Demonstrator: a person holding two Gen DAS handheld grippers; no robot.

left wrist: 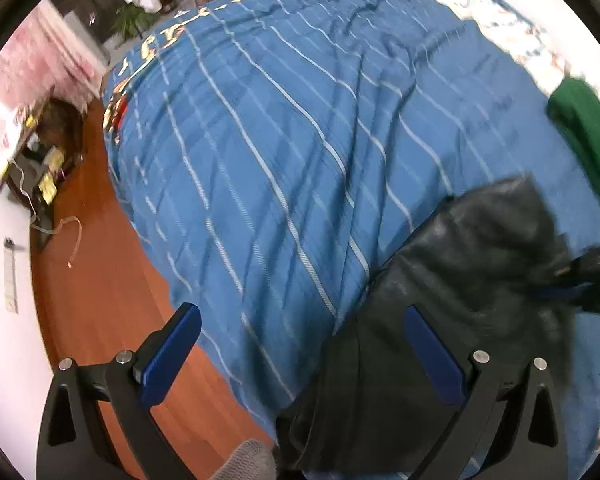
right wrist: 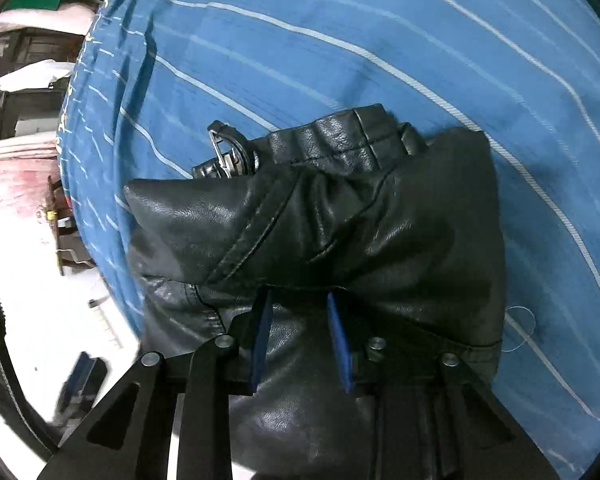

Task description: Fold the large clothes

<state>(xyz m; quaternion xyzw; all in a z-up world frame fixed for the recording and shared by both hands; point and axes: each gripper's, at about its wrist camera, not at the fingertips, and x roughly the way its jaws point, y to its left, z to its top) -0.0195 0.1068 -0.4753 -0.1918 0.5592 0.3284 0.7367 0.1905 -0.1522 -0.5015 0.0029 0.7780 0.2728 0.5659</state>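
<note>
A black leather jacket [right wrist: 340,208] lies bunched on a blue bedspread with thin white stripes [right wrist: 340,40]. A metal buckle on a strap [right wrist: 224,152] sticks out at its far left. My right gripper [right wrist: 300,300] is shut on a fold of the jacket, its blue pads pinching the leather. In the left wrist view the jacket [left wrist: 440,280] lies at the lower right of the bedspread [left wrist: 280,140]. My left gripper [left wrist: 300,320] is open and empty above the bed's edge; its right finger [left wrist: 432,352] is over the jacket. The right gripper [left wrist: 592,276] shows at the right edge.
A green garment [left wrist: 584,140] lies at the far right of the bed. A wooden floor [left wrist: 100,280] runs along the bed's left side, with a cluttered low stand [left wrist: 44,160] and loose cords by the white wall.
</note>
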